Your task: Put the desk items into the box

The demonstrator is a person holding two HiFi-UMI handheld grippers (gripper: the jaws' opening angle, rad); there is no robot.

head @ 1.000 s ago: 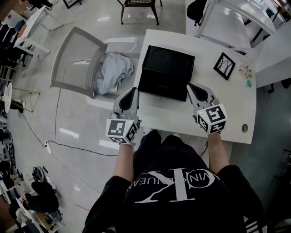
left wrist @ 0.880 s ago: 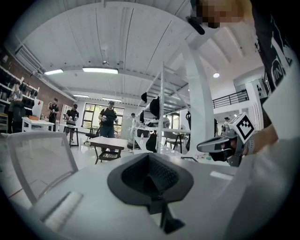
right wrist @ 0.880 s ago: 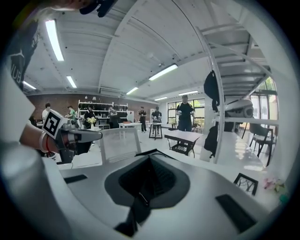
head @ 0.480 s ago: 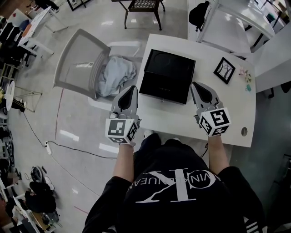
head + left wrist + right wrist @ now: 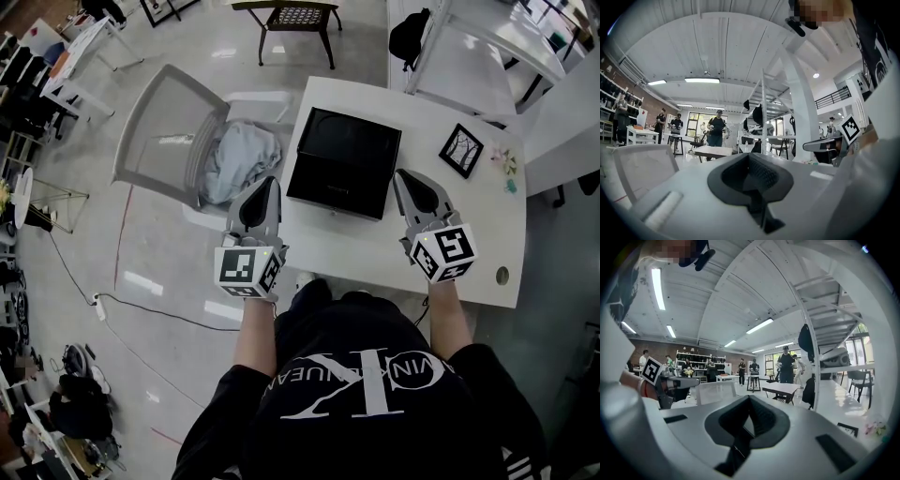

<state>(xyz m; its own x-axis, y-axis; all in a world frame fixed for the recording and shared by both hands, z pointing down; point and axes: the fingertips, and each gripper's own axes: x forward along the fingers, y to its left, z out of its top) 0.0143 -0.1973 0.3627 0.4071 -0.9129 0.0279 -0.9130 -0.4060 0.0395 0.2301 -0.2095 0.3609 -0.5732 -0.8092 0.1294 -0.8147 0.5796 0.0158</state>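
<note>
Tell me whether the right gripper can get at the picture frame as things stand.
Probably yes. The right gripper hangs shut and empty over the desk; only bare desk lies between it and the frame, and the box sits off to its left.

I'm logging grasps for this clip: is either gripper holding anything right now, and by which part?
Nothing is held. The left gripper and the right gripper both have their jaws together with nothing between them, near the front corners of the black box.
</note>
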